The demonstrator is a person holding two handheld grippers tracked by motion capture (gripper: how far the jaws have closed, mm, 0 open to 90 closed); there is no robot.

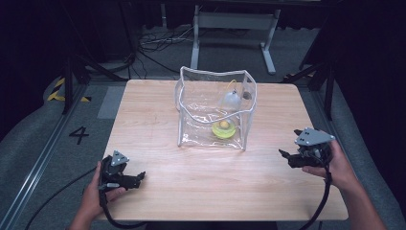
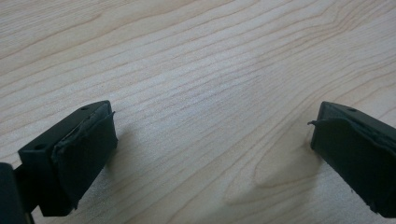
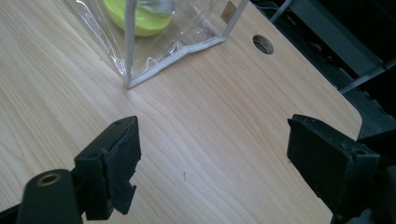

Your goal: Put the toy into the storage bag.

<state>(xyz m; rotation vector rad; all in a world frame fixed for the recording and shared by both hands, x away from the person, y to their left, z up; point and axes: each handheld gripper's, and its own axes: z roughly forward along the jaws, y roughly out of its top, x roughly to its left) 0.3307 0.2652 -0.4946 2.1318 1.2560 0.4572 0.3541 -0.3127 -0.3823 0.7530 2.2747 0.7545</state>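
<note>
A clear plastic bag (image 1: 214, 109) with white piping stands upright and open-topped at the middle of the wooden table (image 1: 158, 191). Inside it lie a yellow-green round object (image 1: 223, 129) and a clear dome-shaped piece (image 1: 230, 100). The bag's near corner (image 3: 140, 60) and the yellow-green object (image 3: 135, 18) also appear in the right gripper view. My left gripper (image 1: 140, 178) rests low at the table's front left, open, nothing between its jaws (image 2: 210, 144). My right gripper (image 1: 285, 155) is held at the front right, open and empty (image 3: 212, 154), pointing toward the bag.
A round cable hole (image 3: 263, 44) sits near the table's far right edge. Beyond the table stand a white frame leg (image 1: 195, 36), cables on the floor and dark stands on both sides. A floor marking "4" (image 1: 79, 134) lies left of the table.
</note>
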